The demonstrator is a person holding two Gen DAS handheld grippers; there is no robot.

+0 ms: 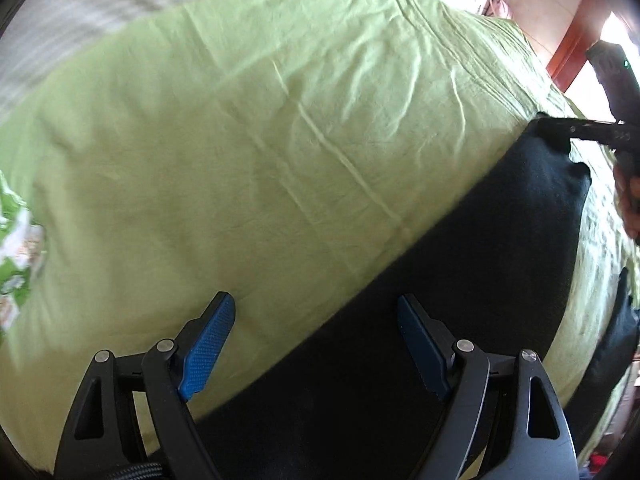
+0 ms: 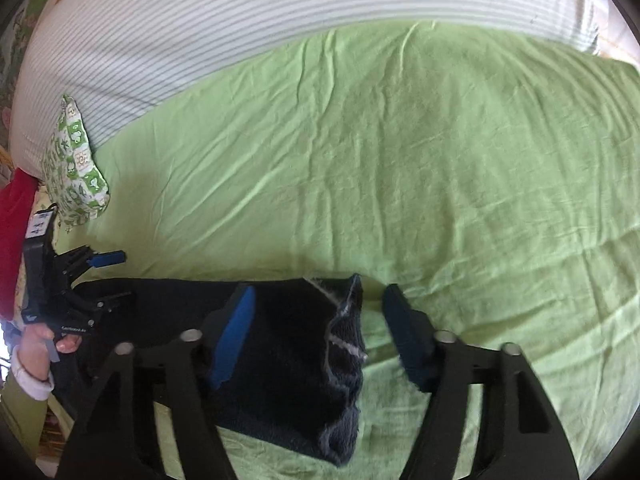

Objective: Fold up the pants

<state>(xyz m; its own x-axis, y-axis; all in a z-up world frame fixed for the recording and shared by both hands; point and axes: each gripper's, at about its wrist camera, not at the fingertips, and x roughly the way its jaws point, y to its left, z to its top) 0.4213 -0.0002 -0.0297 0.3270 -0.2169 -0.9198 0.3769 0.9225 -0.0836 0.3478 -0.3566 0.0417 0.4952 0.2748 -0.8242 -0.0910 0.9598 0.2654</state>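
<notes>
Across the lower centre of the right wrist view, the dark pants lie flat on the green bed sheet. Right gripper and left gripper both spread wide, holding nothing.

pants running off bottom edge in left wrist view, near end hidden behind gripper frame | right gripper showing only as dark blur at frame edge, opening unreadable | striped bedding smearing with motion blur
</notes>
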